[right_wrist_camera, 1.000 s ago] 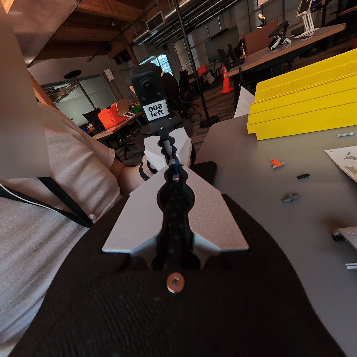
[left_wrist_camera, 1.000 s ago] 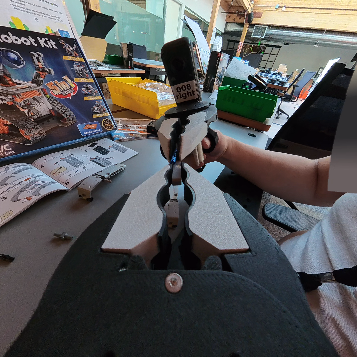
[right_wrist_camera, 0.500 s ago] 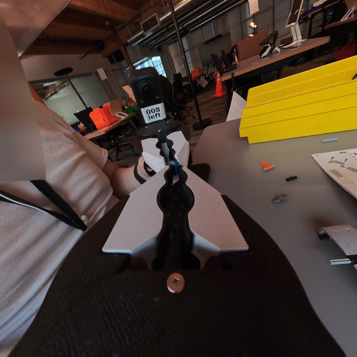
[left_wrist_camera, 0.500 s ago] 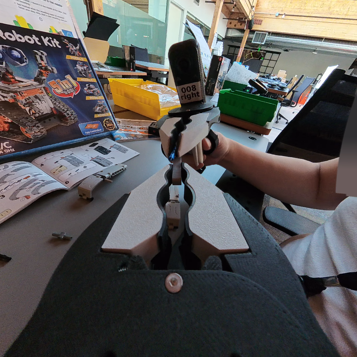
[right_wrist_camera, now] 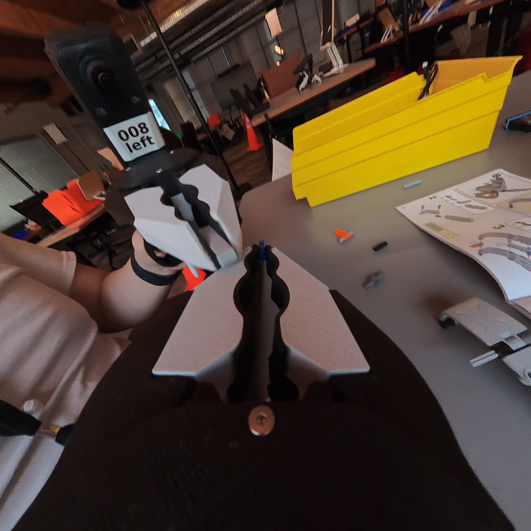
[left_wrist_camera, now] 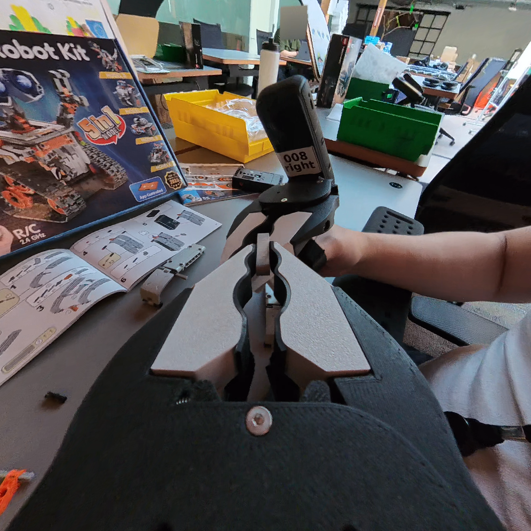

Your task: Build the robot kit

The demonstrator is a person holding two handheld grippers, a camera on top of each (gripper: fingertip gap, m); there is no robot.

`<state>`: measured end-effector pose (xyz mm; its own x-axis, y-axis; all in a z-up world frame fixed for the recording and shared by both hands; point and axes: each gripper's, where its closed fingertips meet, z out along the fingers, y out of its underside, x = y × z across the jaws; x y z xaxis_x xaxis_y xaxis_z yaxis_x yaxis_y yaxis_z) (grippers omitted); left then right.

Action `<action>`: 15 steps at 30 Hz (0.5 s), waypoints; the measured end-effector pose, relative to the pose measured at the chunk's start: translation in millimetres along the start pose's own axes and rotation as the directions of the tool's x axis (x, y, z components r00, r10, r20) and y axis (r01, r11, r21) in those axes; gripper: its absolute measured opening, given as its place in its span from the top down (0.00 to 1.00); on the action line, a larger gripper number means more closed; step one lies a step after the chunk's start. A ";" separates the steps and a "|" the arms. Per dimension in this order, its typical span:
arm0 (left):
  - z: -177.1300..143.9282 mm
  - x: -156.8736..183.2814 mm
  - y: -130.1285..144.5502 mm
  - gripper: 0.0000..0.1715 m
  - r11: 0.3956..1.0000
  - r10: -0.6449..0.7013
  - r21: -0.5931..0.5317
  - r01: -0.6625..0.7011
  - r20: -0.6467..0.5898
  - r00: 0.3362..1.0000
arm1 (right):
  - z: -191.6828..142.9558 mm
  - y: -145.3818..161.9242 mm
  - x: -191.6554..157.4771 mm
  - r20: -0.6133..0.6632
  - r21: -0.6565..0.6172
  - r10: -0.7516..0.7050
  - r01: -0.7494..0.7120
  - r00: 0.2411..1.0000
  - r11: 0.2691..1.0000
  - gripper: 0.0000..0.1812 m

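My left gripper (left_wrist_camera: pixel 262 250) is shut on a slim grey beam (left_wrist_camera: pixel 263 254) that sticks out past its fingertips. My right gripper (right_wrist_camera: pixel 261 253) is shut on a small blue pin (right_wrist_camera: pixel 261 247), whose tip shows just beyond the fingers. The two grippers face each other above the grey table's near edge, tips almost touching. In the right wrist view the left gripper (right_wrist_camera: pixel 215 254) is just up-left of the pin, with the beam (right_wrist_camera: pixel 184 211) running between its fingers. In the left wrist view the right gripper (left_wrist_camera: pixel 270 230) is right behind the beam; the pin is hidden.
A kit box (left_wrist_camera: pixel 71 129), an open booklet (left_wrist_camera: pixel 100 258), a grey assembly (left_wrist_camera: pixel 169 270), a yellow bin (left_wrist_camera: pixel 212 126) and a green bin (left_wrist_camera: pixel 388 129) are on the table (left_wrist_camera: pixel 71 359). Loose orange (right_wrist_camera: pixel 343 234), black (right_wrist_camera: pixel 380 246) and grey (right_wrist_camera: pixel 373 280) parts lie near the booklet (right_wrist_camera: pixel 474 218). About 5 cm separates my left fingertips from my right.
The two grippers have come closer together and tilted. In the right wrist view the left gripper has shifted to the left of the pin and looks larger. Both stay shut.
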<state>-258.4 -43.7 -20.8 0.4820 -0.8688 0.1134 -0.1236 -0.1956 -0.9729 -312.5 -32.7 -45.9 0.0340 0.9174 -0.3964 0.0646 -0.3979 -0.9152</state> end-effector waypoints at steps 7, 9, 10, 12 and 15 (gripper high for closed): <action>19.3 12.3 -12.1 0.95 0.999 -0.001 -0.054 -0.004 -0.089 0.996 | -10.5 -15.3 0.2 -0.043 0.106 -0.024 0.029 0.999 0.994 0.98; 21.3 17.9 -16.5 0.93 0.997 -0.012 -0.076 0.001 -0.136 0.991 | -12.9 -21.0 -2.0 -0.047 0.136 -0.049 0.055 0.998 0.989 0.98; 21.7 19.1 -18.5 0.93 0.996 -0.006 -0.084 -0.006 -0.146 0.989 | -14.7 -24.0 -3.5 -0.047 0.151 -0.062 0.069 0.997 0.986 0.99; 21.8 22.4 -21.1 0.92 0.995 0.005 -0.097 -0.021 -0.169 0.986 | -16.9 -27.1 -6.9 -0.043 0.164 -0.086 0.092 0.995 0.982 0.98; 21.3 23.7 -25.0 0.85 0.995 0.014 -0.091 -0.030 -0.176 0.984 | -18.9 -31.0 -10.1 -0.013 0.193 -0.060 0.062 0.998 0.979 0.98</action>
<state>-225.4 -49.7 2.0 0.3206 -0.9377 0.1339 -0.2166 -0.2102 -0.9534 -296.0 -29.7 -12.1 0.0432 0.9396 -0.3396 -0.1269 -0.3320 -0.9347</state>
